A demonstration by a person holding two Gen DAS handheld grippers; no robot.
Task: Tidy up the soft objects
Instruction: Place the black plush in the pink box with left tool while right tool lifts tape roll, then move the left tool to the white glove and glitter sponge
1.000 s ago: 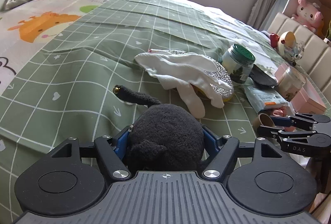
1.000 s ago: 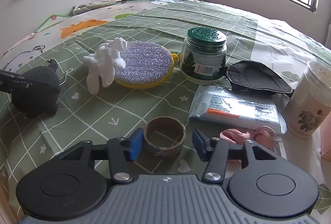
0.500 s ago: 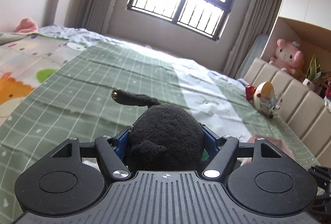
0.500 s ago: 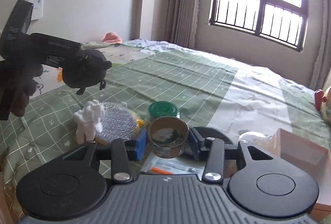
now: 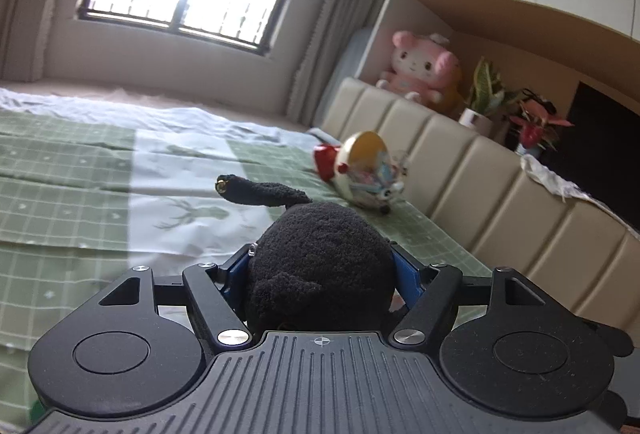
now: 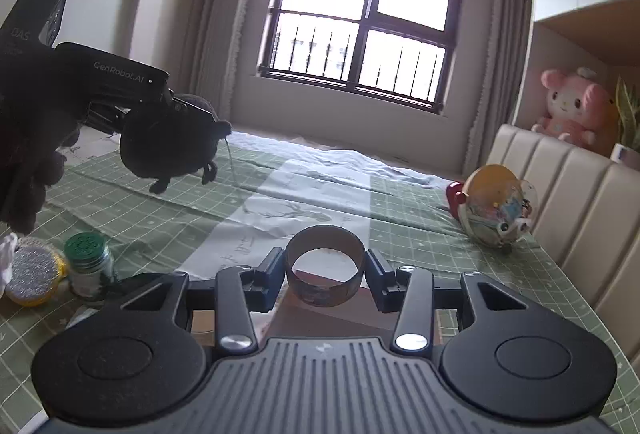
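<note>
Your left gripper [image 5: 322, 274] has its blue pads spread wide and pressed against the sides of a round black plush toy of nubbly fleece [image 5: 320, 262]; one fuzzy limb with a small brass tip sticks out ahead. In the right wrist view the same toy [image 6: 168, 149] hangs in the air above the left part of the green grid-patterned bed sheet [image 6: 160, 218], little legs dangling, with your dark-gloved left hand [image 6: 28, 137] behind it. Your right gripper [image 6: 326, 274] is about half closed on a short brown cardboard ring [image 6: 325, 266], a smooth, hollow tape core, pinched at both sides and clear of the bed. Both tools tip slightly downward, towards the padded beige headboard [image 5: 500, 201].

A second ago both grippers sat low over the sheet, the ring resting on it between the right pads; now both are raised and turned towards the headboard. The green-lidded glass jar [image 6: 86, 262] and the round silver glitter pad with a yellow rim [image 6: 34, 274], earlier close in front, now lie far down near the bed's left edge. A round clear plastic toy bag [image 6: 494, 209] lies by the headboard.
</note>
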